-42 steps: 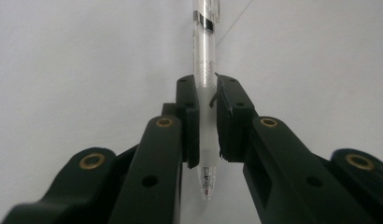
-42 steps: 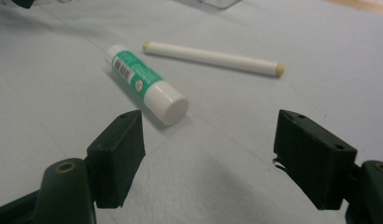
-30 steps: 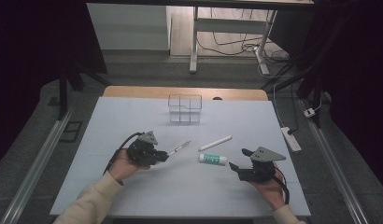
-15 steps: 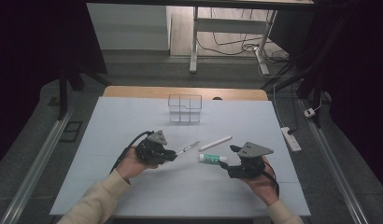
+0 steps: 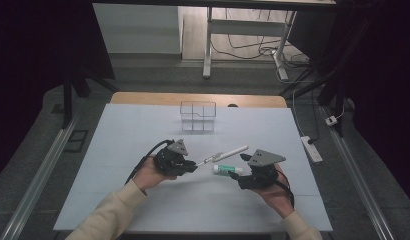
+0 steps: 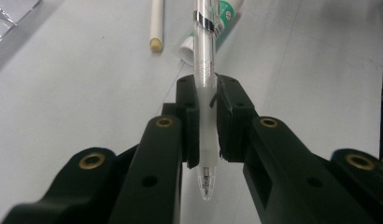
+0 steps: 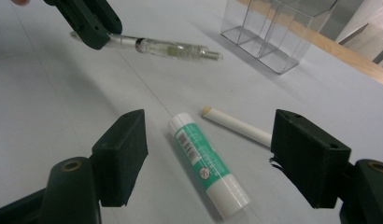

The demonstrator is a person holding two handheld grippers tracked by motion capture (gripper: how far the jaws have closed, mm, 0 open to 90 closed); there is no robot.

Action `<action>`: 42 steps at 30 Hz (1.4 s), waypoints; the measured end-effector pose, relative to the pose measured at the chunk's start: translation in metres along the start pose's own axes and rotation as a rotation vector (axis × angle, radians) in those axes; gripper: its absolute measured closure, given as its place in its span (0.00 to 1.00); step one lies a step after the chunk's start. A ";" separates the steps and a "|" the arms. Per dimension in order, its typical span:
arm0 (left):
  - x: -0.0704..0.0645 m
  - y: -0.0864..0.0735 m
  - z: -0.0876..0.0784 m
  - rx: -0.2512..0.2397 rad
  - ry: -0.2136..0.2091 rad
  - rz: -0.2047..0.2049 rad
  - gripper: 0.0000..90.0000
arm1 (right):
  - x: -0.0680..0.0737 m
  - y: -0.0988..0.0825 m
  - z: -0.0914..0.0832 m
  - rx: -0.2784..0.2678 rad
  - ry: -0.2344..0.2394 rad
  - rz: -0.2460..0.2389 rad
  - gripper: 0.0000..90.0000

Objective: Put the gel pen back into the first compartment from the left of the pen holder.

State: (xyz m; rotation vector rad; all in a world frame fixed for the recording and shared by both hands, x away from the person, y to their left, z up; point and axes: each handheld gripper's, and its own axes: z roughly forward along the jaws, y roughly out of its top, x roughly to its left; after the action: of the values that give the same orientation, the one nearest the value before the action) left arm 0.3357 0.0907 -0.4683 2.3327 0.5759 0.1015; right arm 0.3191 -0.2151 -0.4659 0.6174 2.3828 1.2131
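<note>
Both hands drifted toward the tabletop's middle. High view: left gripper [image 5: 192,165] clamps a clear pen [image 5: 209,160], lifted near centre; right gripper [image 5: 241,178] wide over a glue stick [image 5: 228,169]. Left gripper view: pen [image 6: 204,93] transparent, chrome band. Right gripper view: glue stick [image 7: 208,164] white-green, barcode, writing unreadable.

The glue stick [image 7: 208,164] bears a barcode and a round crossed-out sign; no lettering is legible.

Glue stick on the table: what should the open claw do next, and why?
Probably lower the right claw and shut it on the glue stick. Its jaws stand open either side of the stick, not touching; the left claw already grips the pen.
</note>
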 end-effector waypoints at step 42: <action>-0.012 0.005 0.015 0.110 -0.051 0.089 0.88 | 0.032 0.034 0.058 0.202 0.126 -0.253 0.55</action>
State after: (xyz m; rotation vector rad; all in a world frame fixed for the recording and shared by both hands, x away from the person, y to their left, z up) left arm 0.3304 0.0731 -0.4747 2.4601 0.4630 0.0520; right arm 0.3307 -0.1419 -0.4743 0.2921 2.6151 0.9366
